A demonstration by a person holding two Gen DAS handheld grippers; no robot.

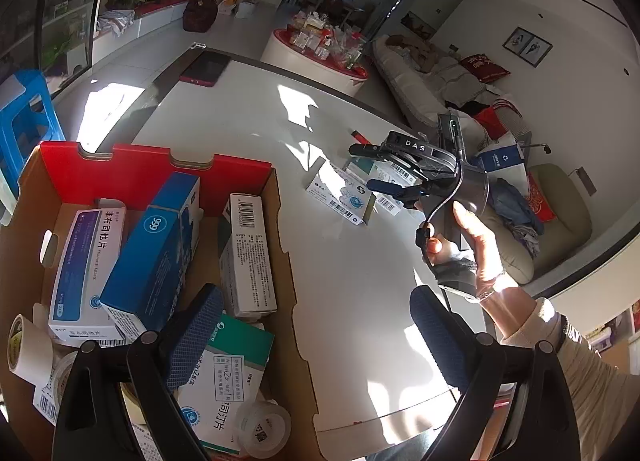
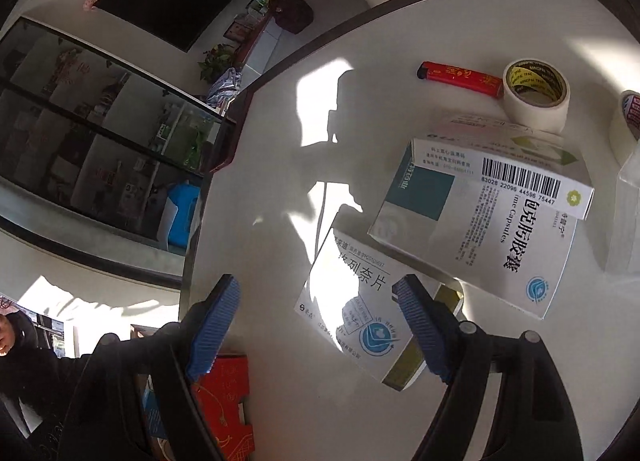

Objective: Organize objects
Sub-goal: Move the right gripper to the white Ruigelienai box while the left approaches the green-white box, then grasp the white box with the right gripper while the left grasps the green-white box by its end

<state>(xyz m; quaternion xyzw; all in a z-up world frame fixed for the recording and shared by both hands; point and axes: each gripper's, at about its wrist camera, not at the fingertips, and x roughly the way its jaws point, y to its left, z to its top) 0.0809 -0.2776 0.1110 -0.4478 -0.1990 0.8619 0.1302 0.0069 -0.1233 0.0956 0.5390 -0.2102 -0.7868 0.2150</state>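
Left gripper [image 1: 316,345] and right gripper [image 2: 320,327], both agape, empty.

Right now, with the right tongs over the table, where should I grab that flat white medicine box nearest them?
Take the flat white box across its two long edges, coming straight down from above. It lies flat on the white table, so only the thin sides offer a pinch. The open right tongs already straddle its near half. Its far corner sits close to the larger capsule box, so grip the near end.
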